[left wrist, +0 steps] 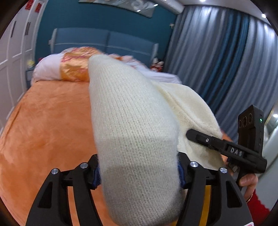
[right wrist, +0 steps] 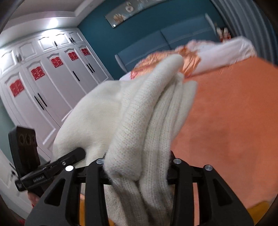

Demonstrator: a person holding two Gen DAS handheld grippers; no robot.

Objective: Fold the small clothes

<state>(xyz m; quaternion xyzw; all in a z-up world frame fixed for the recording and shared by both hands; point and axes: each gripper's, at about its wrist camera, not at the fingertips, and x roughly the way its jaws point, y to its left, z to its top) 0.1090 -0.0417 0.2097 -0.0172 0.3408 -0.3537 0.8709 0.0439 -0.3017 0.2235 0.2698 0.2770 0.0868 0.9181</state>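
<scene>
Left wrist view: our left claw [left wrist: 139, 175] pinches a cream knit garment [left wrist: 132, 113]. The fabric fills the gap between its black fingers [left wrist: 86, 175], blue pads pressed into the knit on both sides. The garment is lifted off the orange bed [left wrist: 43, 125] and drapes forward and to the right, where a second, smoother layer hangs. The right claw [left wrist: 189, 134] comes in from the right edge with its finger lying against that layer; from here we cannot tell how its jaws stand. A hand [left wrist: 246, 182] with a red sleeve [left wrist: 258, 206] holds its handle. Behind: an orange-and-white pillow [left wrist: 69, 67], a blue headboard [left wrist: 104, 41], grey-blue curtains [left wrist: 217, 60].

Right wrist view: our right claw [right wrist: 137, 166] clamps a bunched, ribbed fold of the same cream knit garment [right wrist: 147, 107], cloth squeezed between its fingers [right wrist: 97, 170] and hanging below them. The garment is held above the orange bed [right wrist: 225, 121], spreading left toward the left claw [right wrist: 76, 154], whose finger sits on the fabric edge. White wardrobe doors [right wrist: 43, 97] with red paper cutouts [right wrist: 37, 73] stand at left; the teal wall [right wrist: 104, 33] carries a framed picture [right wrist: 128, 12].
</scene>
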